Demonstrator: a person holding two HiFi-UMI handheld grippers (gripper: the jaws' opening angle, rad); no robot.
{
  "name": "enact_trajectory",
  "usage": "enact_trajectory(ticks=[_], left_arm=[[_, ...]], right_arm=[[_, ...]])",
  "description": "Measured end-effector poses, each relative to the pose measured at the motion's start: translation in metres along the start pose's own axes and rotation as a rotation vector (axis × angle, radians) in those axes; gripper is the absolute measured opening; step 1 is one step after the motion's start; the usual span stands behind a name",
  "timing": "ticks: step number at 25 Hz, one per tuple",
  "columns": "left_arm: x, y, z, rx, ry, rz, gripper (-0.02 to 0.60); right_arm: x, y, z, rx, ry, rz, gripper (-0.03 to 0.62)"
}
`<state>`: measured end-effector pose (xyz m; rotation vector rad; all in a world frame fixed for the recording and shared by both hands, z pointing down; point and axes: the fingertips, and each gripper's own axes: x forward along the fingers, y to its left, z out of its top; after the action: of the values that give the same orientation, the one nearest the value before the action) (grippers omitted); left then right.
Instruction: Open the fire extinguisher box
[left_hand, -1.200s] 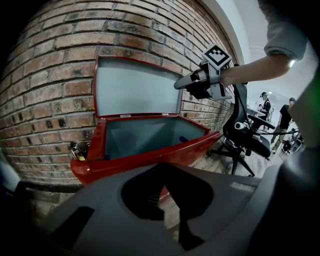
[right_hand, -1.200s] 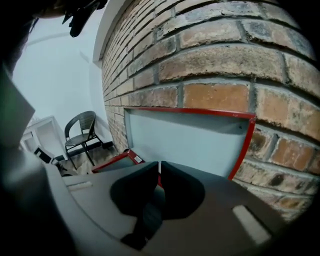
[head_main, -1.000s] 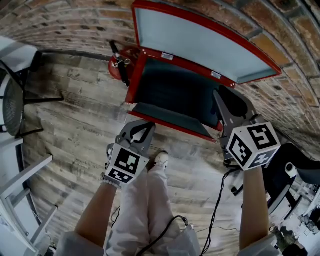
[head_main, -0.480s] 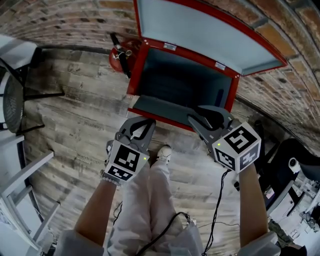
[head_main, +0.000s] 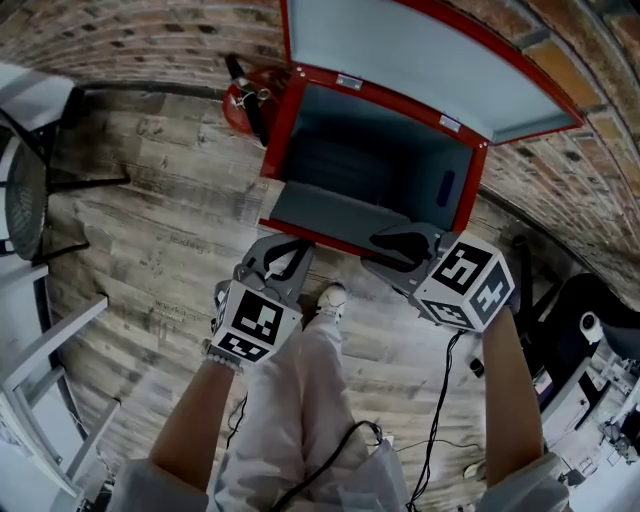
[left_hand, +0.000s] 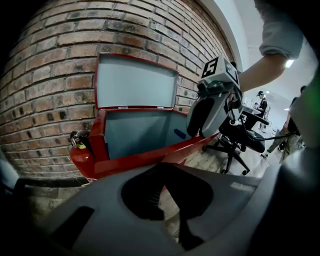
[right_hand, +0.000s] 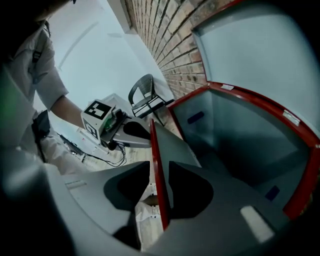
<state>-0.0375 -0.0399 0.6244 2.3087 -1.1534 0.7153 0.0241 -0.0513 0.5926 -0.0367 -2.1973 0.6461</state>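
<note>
two grippers in play here, both low in front of the fire extinguisher box (head_main: 288, 135), which sits on the wood floor (head_main: 150, 230) with its back against the brick wall (head_main: 130, 40). the box is already open: the lid (head_main: 400, 60) stands swung up against the wall and the grey inside is in plain sight.

the front flap (head_main: 320, 215) of the box tilts out toward the person, red edge along its near side. the right gripper (head_main: 385, 245) is right at that edge, near the box's right front corner. in the right gripper view the flap's thin red edge (right_hand: 156, 165) runs straight up between the jaws of the right gripper (right_hand: 160, 200), and they sit narrow, pinched on either side of it.

the left gripper (head_main: 283, 252) hangs just off the box's left front corner, near the flap but not touching it. its own view shows the left gripper (left_hand: 165, 185) with jaws drawn together and nothing between them, and the box (left_hand: 100, 140) lies beyond the tips with the lid (left_hand: 135, 80) up.

a red extinguisher (head_main: 245, 100) stands against the box's left outer wall. a shoe (head_main: 328, 298) shows just in front of the box, between the grippers.
</note>
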Motion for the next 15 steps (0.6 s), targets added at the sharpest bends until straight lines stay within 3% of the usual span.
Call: enact_trajectory(ticks=[7,15], left_arm=[[-0.008,-0.007,-0.011,0.013,0.015,-0.014,-0.003],[-0.019,-0.022,-0.029,0.016,0.047,-0.04,-0.002]], right_arm=[[0.015,0.013,-0.014,-0.008,0.064,0.043,0.067],[0.029,0.027,-0.03,-0.009,0.086,0.044,0.064]])
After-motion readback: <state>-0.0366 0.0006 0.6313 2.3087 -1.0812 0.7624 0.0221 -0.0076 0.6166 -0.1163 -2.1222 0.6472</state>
